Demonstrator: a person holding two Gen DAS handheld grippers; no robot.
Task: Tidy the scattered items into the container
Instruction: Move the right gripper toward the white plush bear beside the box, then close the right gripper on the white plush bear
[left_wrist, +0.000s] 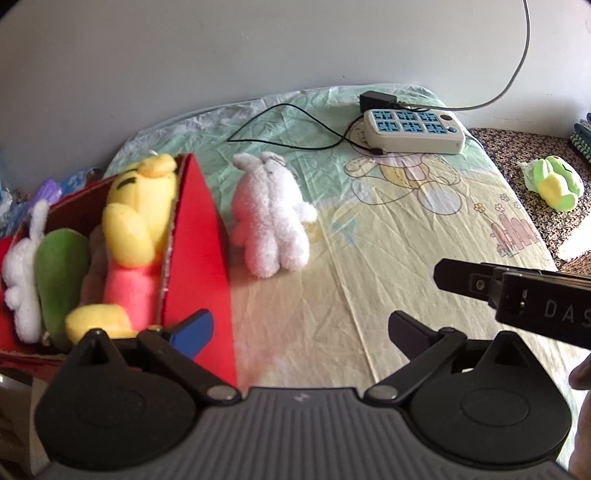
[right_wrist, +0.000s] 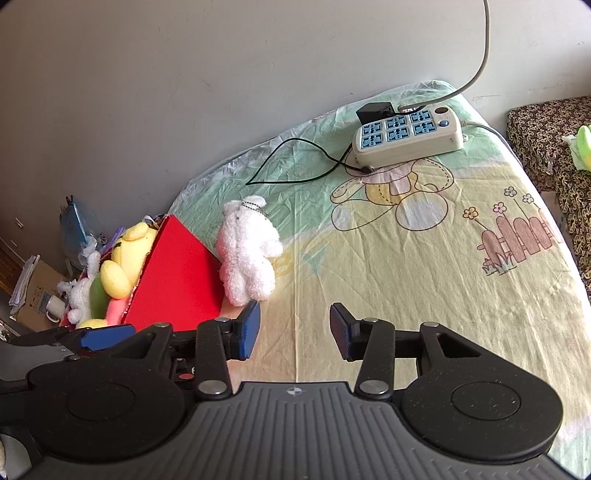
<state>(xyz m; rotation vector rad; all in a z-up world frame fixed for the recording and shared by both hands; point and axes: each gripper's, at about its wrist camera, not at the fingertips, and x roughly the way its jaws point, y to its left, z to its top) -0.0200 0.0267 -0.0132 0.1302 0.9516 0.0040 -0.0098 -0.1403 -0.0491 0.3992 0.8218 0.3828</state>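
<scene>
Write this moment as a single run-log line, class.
stage: approach | target: white plush bear on bed beside red box | left gripper: open, empty | right gripper: open, empty | box: holds yellow plush

Red box (right_wrist: 173, 280) flanks white plush (right_wrist: 247, 254); right side bare.

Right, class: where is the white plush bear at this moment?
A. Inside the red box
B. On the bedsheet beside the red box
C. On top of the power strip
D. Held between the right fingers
B: the white plush bear stands on the bedsheet next to the red box, outside it and ungripped.
</scene>
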